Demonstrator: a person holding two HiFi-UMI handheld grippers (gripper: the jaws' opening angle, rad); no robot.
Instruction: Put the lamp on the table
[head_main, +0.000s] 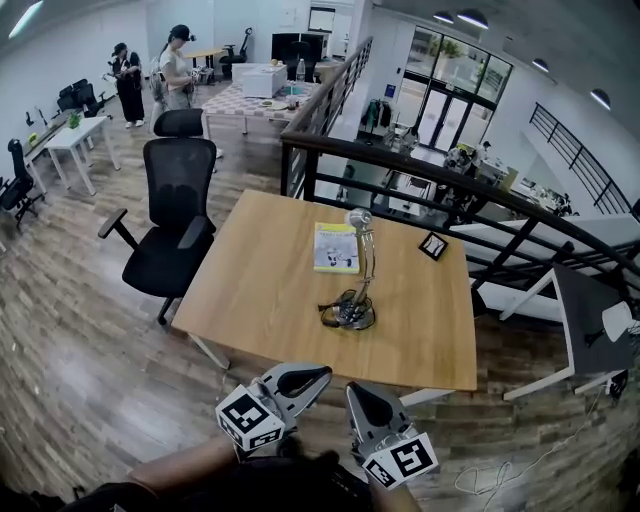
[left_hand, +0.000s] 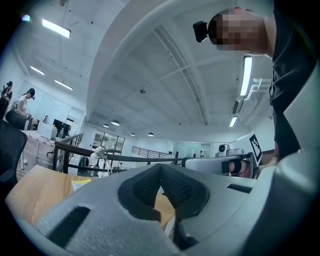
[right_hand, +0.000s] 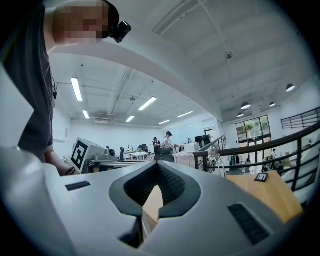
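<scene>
A silver desk lamp (head_main: 355, 290) stands upright on the wooden table (head_main: 260, 300), its round base near the table's middle with a cord coiled on it. It also shows small and far off in the left gripper view as the lamp (left_hand: 100, 152) and in the right gripper view as the lamp (right_hand: 215, 152). My left gripper (head_main: 318, 375) and right gripper (head_main: 355, 390) hover side by side just off the table's near edge, well short of the lamp. Both the left gripper (left_hand: 161, 167) and the right gripper (right_hand: 159, 167) are shut with nothing between the jaws.
A yellow-green booklet (head_main: 336, 247) lies behind the lamp, and a small black card (head_main: 433, 245) sits at the far right corner. A black office chair (head_main: 175, 215) stands left of the table. A dark railing (head_main: 400, 165) runs behind it. Two people stand far back.
</scene>
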